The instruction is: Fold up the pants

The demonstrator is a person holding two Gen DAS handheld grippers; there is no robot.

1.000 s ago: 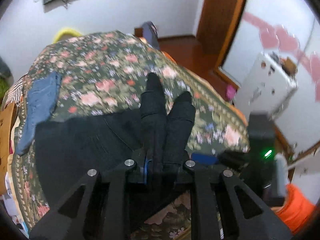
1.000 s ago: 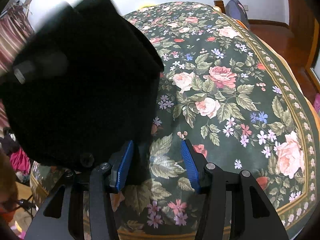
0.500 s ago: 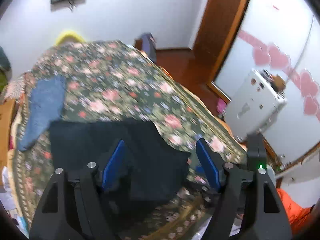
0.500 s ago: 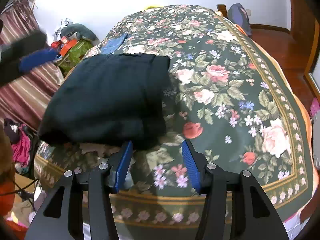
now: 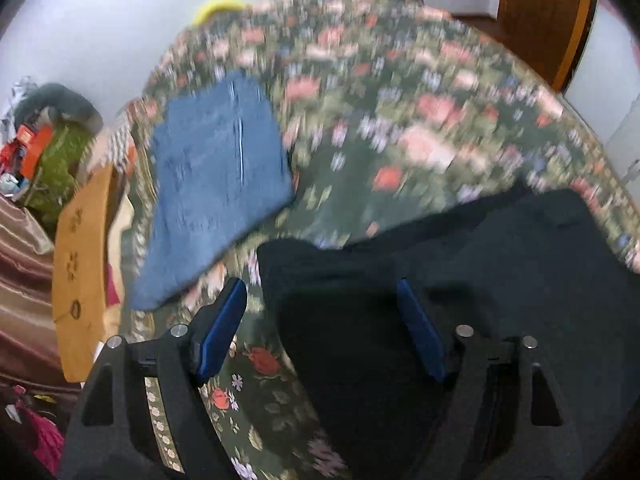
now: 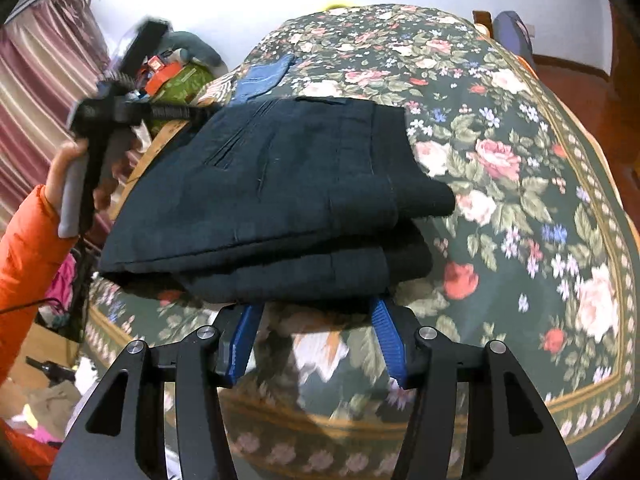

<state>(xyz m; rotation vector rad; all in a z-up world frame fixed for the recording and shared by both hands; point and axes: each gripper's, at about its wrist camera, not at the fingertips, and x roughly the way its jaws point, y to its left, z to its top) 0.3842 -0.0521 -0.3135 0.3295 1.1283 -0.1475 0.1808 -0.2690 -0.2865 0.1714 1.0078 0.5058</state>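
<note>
While both grippers hung apart and empty, the pants lay folded on the bed, at 12 o'clock just beyond the right gripper. The left gripper straddled their corner, its right finger over the cloth. They looked dark navy, stacked in thick layers. Jeans lay at 11 o'clock. Half a second earlier the left gripper had faced the door.
</note>
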